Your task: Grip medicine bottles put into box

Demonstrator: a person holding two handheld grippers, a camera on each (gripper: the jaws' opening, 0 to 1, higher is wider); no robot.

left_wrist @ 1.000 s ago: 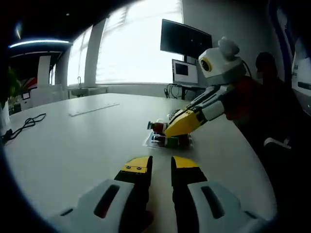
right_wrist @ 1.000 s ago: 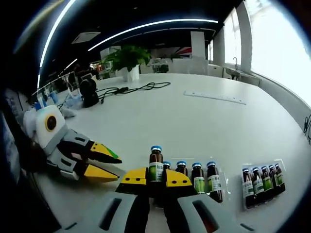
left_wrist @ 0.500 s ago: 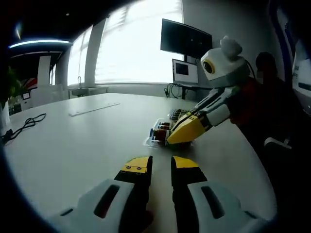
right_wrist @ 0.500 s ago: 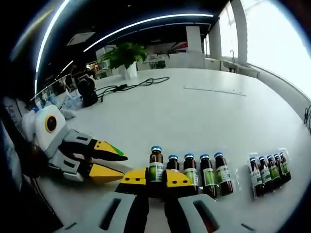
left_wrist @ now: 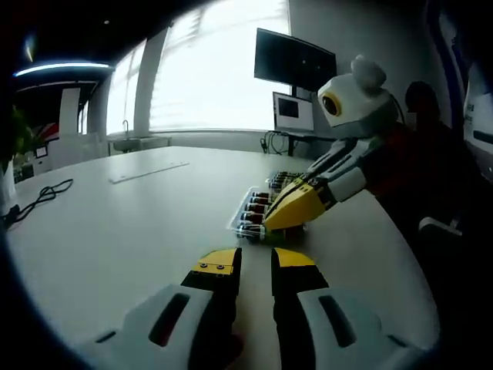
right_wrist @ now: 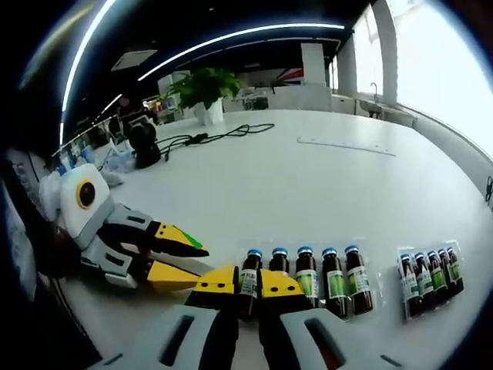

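A brown medicine bottle [right_wrist: 248, 268] with a blue cap and green label stands between the jaws of my right gripper [right_wrist: 248, 284], which is shut on it. It sits at the left end of a row of like bottles [right_wrist: 327, 271] in a clear tray [right_wrist: 370, 302]. A second tray of several bottles [right_wrist: 428, 271] lies to the right. My left gripper [left_wrist: 256, 260] is open with nothing between its jaws, and it rests on the white table just left of the row as the left gripper [right_wrist: 183, 254]. The right gripper [left_wrist: 291, 210] shows low over the bottles [left_wrist: 256, 206].
The white table [right_wrist: 308, 185] stretches far ahead. On it lie a black cable [right_wrist: 212, 137], a dark round object [right_wrist: 143, 143] and a flat white strip [right_wrist: 345, 146]. A potted plant [right_wrist: 203, 91] stands beyond. A monitor [left_wrist: 294, 62] and a person's red sleeve [left_wrist: 393, 158] are to the right.
My right gripper has come down with the bottle, which now stands level with the row at its left end instead of above it. The left gripper has stayed put.
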